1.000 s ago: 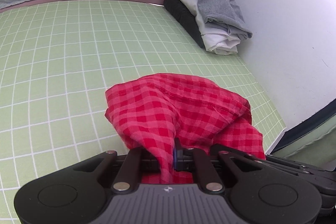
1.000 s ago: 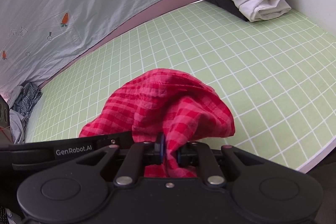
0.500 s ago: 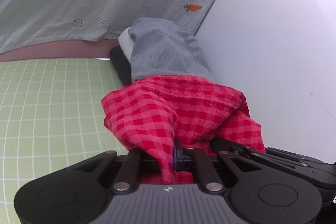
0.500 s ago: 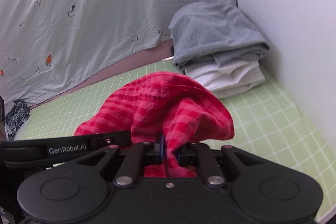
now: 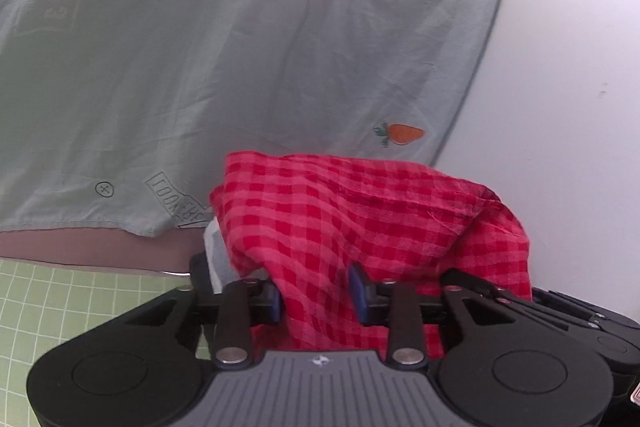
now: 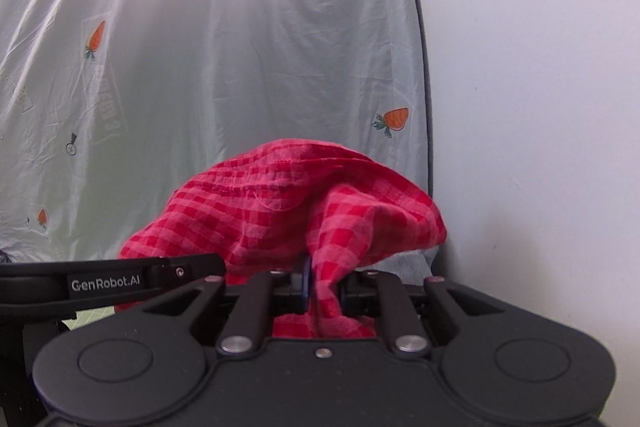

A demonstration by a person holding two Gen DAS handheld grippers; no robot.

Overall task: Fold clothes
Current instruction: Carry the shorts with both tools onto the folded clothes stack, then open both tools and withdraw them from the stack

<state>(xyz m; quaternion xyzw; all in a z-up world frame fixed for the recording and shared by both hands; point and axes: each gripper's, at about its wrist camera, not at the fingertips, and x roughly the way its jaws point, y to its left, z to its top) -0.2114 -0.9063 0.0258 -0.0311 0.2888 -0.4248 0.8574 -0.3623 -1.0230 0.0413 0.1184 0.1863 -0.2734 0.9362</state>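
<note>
I have the red checked cloth (image 5: pixel 360 227) bunched ahead of both tongs. The left tongs (image 5: pixel 316 297) stand parted, with a fold of cloth hanging loose between the blue pads (image 5: pixel 358 289); nothing is pinched there. The right tongs (image 6: pixel 324 287) are clenched on a twist of the same cloth (image 6: pixel 288 211), which mounds up just in front of them. Beyond the cloth hangs a grey sheet with carrot prints (image 5: pixel 240 67), and the white wall (image 6: pixel 540 107) lies to the right. Just past the left tongs, a sliver of a clothes pile (image 5: pixel 214 247) peeks from under the cloth, on the green checked mat (image 5: pixel 60 307). My worry: with only one side held, the cloth may slump unevenly and land crumpled, or drag the pile askew if I pull back before the right tongs let go
</note>
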